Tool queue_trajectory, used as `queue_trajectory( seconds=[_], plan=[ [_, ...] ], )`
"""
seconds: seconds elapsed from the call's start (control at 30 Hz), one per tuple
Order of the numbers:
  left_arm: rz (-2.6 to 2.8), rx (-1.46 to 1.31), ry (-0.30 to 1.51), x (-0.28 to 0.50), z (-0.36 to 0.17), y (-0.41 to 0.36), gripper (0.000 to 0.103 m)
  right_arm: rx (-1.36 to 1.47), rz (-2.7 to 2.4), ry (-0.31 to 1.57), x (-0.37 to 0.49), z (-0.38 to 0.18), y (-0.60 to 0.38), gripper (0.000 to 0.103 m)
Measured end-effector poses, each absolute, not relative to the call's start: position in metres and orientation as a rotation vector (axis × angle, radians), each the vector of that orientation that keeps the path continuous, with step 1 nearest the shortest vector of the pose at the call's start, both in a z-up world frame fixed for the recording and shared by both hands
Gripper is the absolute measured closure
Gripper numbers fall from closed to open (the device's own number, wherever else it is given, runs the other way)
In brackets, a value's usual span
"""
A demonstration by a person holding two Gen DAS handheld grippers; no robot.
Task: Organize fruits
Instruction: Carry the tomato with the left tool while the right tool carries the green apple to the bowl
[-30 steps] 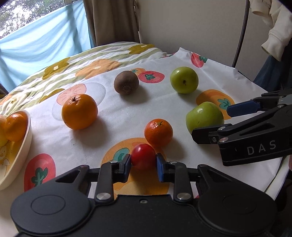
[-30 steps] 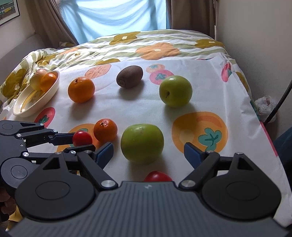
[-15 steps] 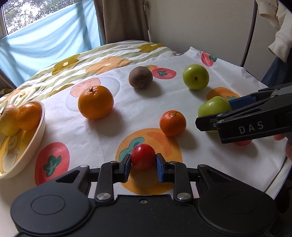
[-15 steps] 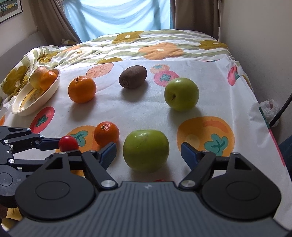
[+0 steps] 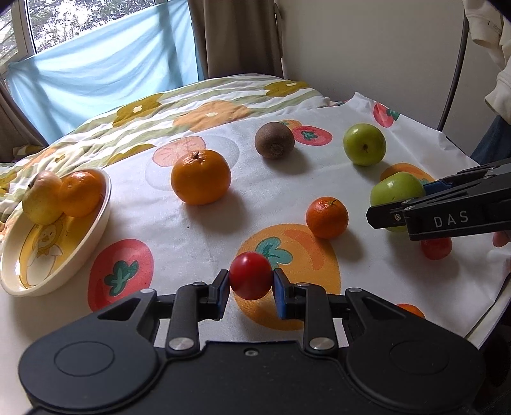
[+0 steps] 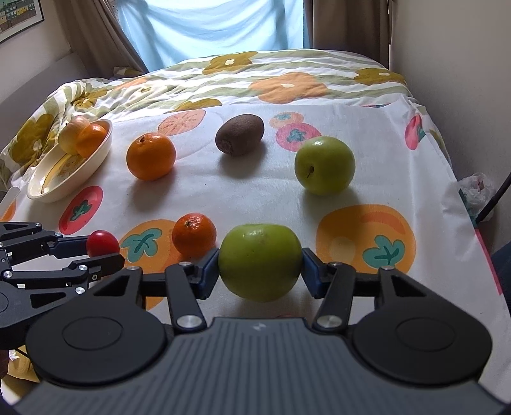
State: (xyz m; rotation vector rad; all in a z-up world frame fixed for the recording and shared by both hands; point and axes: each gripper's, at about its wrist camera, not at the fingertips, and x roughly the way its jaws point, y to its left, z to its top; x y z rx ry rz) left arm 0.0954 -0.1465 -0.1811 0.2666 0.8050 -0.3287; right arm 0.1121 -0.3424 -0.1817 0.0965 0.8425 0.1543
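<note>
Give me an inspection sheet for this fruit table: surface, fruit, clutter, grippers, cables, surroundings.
Surface: fruit-print cloth, wrinkled at the far left.
Fruit: bowl holds a pear and an orange. Loose on the cloth: big orange, kiwi, far apple, mandarin, a red fruit under the right gripper.
Clutter: nothing seen.
Grippers: left gripper shut on the tomato; right gripper shut on the near apple.
Cables: dark cable along the right wall.
Surroundings: window, blue curtain, brown drapes, plastic bag beside the table.
</note>
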Motion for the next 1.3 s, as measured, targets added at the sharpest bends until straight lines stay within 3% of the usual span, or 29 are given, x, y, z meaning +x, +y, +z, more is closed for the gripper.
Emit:
queue_trajectory(
  seconds=[0.73, 1.3],
  plan=[
    [-0.193, 0.222, 0.715, 0.081, -0.094, -0.072, 0.071, 0.036, 0.270, 0.775, 0.113, -0.098, -0.279, 0.034],
    [-0.135, 0.232, 0.756, 0.161, -0.080, 0.038, 0.071, 0.000, 0.384, 0.765, 0.177, -0.071, -0.144, 0.034]
  ],
)
